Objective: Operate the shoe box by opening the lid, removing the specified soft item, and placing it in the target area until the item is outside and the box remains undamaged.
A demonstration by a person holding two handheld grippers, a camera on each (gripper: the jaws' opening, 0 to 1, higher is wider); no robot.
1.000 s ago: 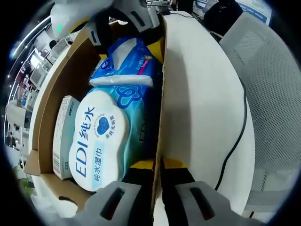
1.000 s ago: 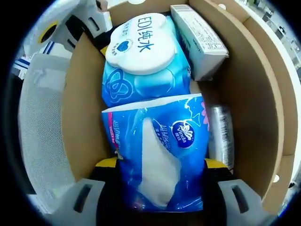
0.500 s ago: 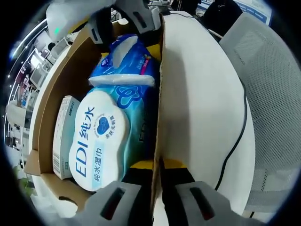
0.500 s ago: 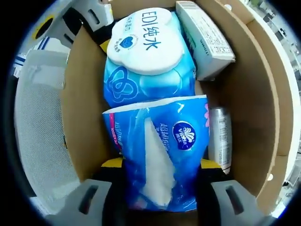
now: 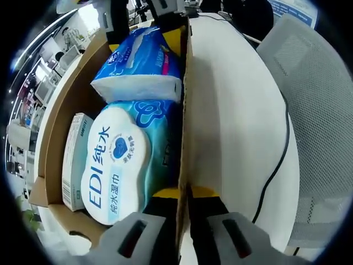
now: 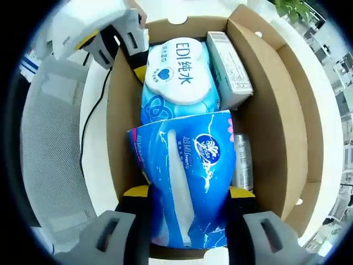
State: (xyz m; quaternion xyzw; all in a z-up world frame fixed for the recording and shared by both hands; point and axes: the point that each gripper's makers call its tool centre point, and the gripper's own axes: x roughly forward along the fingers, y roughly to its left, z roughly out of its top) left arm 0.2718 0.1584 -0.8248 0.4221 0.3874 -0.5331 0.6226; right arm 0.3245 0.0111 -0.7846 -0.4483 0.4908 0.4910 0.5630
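Gripping a blue tissue pack (image 6: pixel 185 182) between its jaws, the right gripper (image 6: pixel 187 232) holds it partly raised above the open box (image 6: pixel 276 127), judged ready for removal. The left gripper (image 5: pixel 185 218) is clamped on the box wall (image 5: pixel 185 110), likely steadying it. Beyond the pack lie wipes (image 6: pixel 176 77) labelled "EDI 纯水", a small carton (image 6: pixel 229 69) and a silver can (image 6: pixel 242 160).

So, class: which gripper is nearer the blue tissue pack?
Right. The right gripper is clamped around the blue tissue pack; the left gripper pinches the box wall farther away.
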